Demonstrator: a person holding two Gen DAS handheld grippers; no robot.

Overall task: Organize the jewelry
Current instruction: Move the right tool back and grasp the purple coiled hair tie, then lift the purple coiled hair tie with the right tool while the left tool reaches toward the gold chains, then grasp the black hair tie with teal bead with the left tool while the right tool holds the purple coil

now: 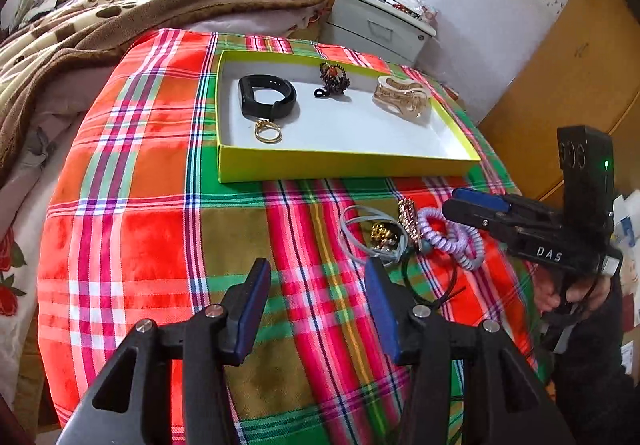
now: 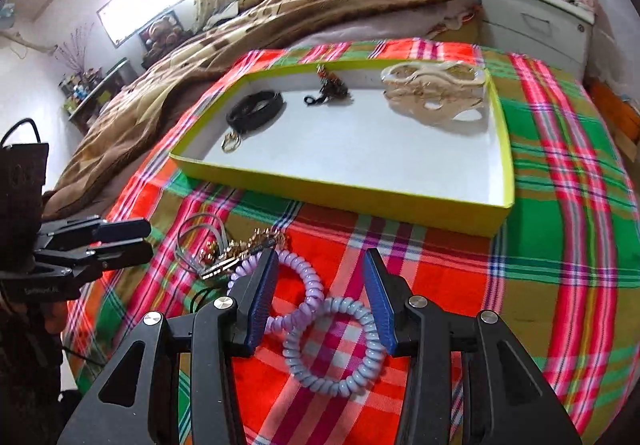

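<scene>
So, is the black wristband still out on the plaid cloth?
No, the black wristband lies inside the yellow-green tray, beside a gold ring.

So the whole surface is covered by a bright plaid cloth [image 1: 140, 205], red, green and olive checks. Sitting on it toward the top middle of the left wrist view is a shallow yellow-green box lid [image 1: 348, 165] with a white inside. Lower right of that, straight on the cloth, there's a little tangle: a purple spiral hair tie [image 1: 452, 237], a grey cord loop [image 1: 360, 233], a gold chain bit [image 1: 408, 221] and some gold beads [image 1: 382, 233]. A brown blanket [image 1: 100, 17] is piled at the upper left edge.
</scene>
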